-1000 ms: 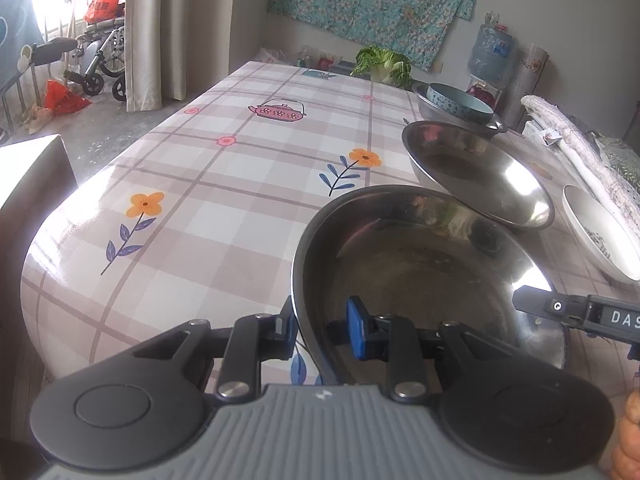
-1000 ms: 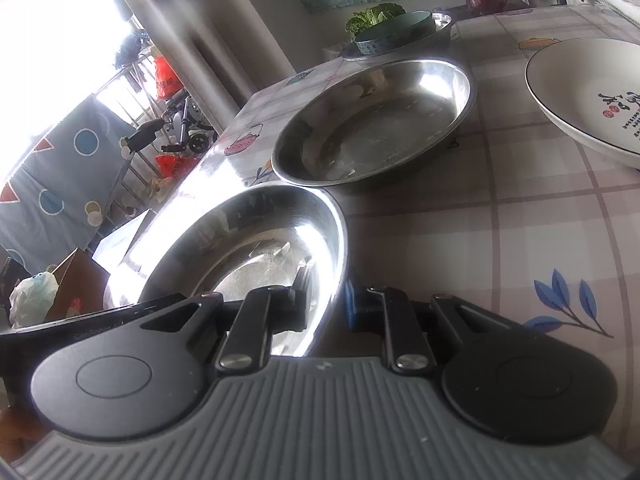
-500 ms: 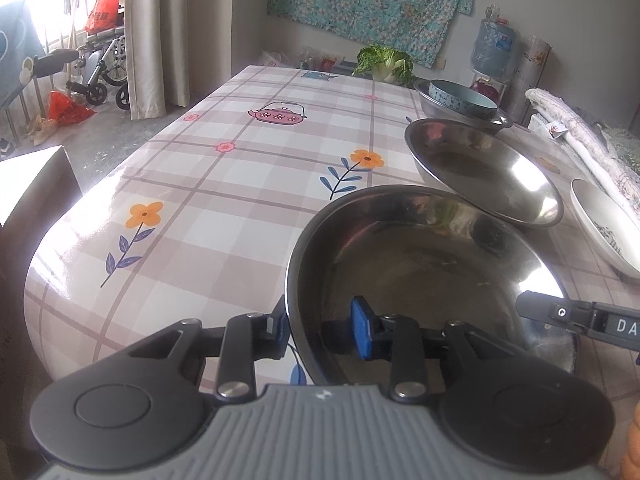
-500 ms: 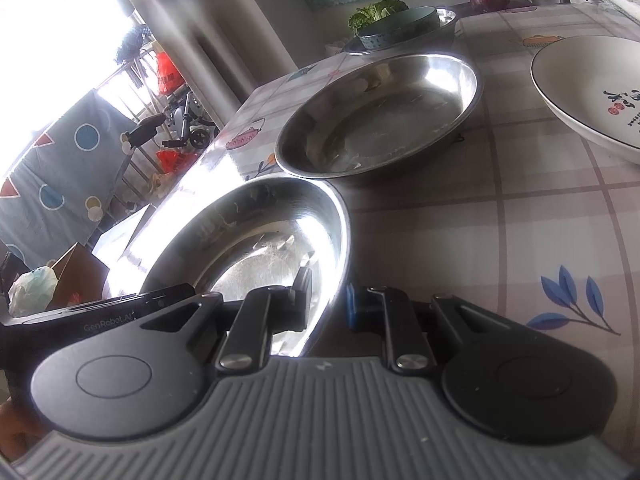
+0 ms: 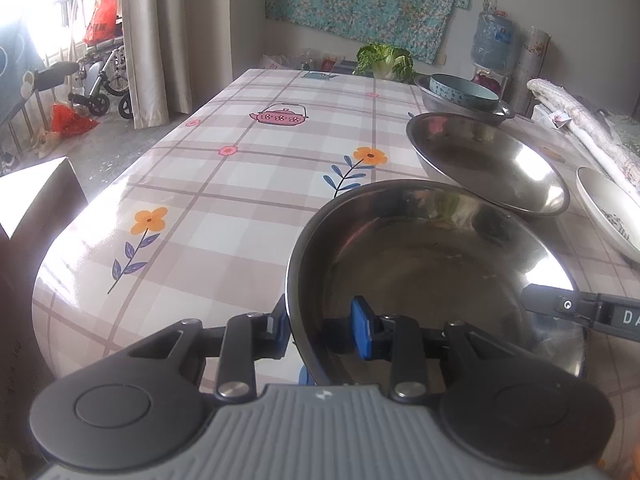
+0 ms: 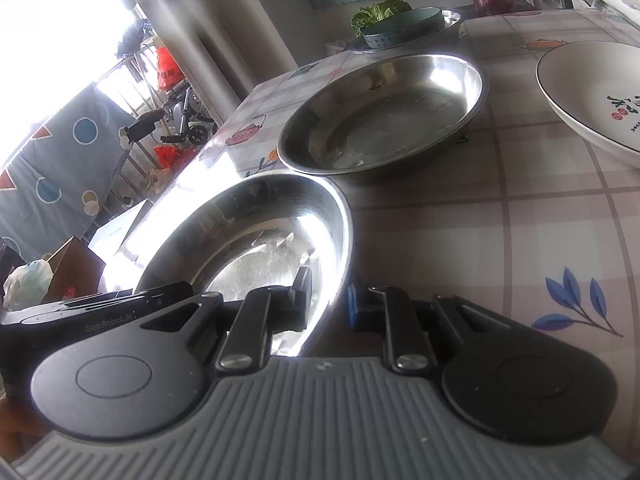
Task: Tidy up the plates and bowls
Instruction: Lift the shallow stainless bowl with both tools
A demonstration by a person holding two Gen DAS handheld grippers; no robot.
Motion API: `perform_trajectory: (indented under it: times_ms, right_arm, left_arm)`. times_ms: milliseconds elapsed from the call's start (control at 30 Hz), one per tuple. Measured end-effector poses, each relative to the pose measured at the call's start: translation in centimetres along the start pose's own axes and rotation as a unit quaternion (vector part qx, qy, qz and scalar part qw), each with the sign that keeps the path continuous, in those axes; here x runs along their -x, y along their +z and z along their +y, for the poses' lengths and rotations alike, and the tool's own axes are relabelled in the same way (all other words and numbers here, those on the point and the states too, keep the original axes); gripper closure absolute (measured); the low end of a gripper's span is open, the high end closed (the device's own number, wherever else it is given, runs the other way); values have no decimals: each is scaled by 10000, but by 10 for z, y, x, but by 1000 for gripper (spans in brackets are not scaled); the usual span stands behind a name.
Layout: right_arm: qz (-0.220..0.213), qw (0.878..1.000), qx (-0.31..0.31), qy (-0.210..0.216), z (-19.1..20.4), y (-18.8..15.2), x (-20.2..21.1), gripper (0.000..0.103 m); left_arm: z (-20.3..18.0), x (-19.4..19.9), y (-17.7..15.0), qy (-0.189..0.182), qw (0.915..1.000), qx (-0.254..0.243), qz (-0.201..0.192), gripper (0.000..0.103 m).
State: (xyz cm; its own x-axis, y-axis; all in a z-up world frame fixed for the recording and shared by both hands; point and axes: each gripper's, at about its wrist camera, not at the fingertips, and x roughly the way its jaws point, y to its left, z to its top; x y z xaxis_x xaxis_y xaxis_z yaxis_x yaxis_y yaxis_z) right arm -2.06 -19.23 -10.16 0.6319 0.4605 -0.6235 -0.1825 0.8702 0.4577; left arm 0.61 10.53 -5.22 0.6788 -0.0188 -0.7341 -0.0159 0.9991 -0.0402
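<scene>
Left wrist: checked floral surface [image 5: 224, 184] runs toward curtains [image 5: 160, 36]; left gripper [image 5: 320, 326] fingers straddle the steel bowl's [image 5: 432, 264] rim, parted slightly. Right wrist: right gripper [image 6: 328, 300] fingers pinch the opposite rim; steel plate [image 6: 384, 120] beyond.

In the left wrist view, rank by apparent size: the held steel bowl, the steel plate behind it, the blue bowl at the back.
1. held steel bowl, though nearest the camera
2. steel plate
3. blue bowl, farthest, so true size unsure

Plaid floral tablecloth [image 5: 224, 184], silver steel bowl [image 5: 432, 264]
</scene>
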Motion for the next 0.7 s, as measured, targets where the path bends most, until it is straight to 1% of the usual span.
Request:
perform_trajectory:
  times_ms: [133, 333, 400, 433, 467, 500, 567, 600, 667, 700]
  right_arm:
    - [6, 10000, -4, 5, -1, 0, 1, 87]
    - [16, 10000, -13, -13, -2, -2, 3, 87]
    - [23, 10000, -34, -14, -2, -2, 3, 86]
    - [30, 10000, -74, 3, -3, -1, 3, 86]
    - [37, 9999, -137, 36, -4, -1, 3, 84]
    - [40, 9997, -232, 101, -7, -1, 3, 82]
    - [49, 9984, -464, 304, -14, 0, 3, 73]
    - [49, 9977, -552, 396, -16, 0, 3, 70]
    - [39, 9957, -718, 590, -19, -1, 3, 57]
    - [34, 9946, -784, 685, -20, -1, 3, 52]
  left_arm:
    - [0, 0, 0, 24, 10000, -29, -9, 71]
    - [-3, -1, -1, 87, 9999, -138, -16, 68]
    - [-3, -2, 0, 59, 9999, -129, -5, 62]
    - [-3, -2, 0, 47, 9999, -125, -1, 57]
    - [-3, -2, -1, 34, 9999, -126, -1, 52]
    - [-3, -2, -1, 26, 9999, -136, -5, 48]
    - [-4, -3, -3, 10, 9999, -160, -11, 37]
    - [-5, -3, -4, -12, 9998, -174, -14, 35]
    - [-6, -4, -5, -48, 9998, -199, -28, 26]
    - [-6, -4, -6, -77, 9998, -204, -30, 22]
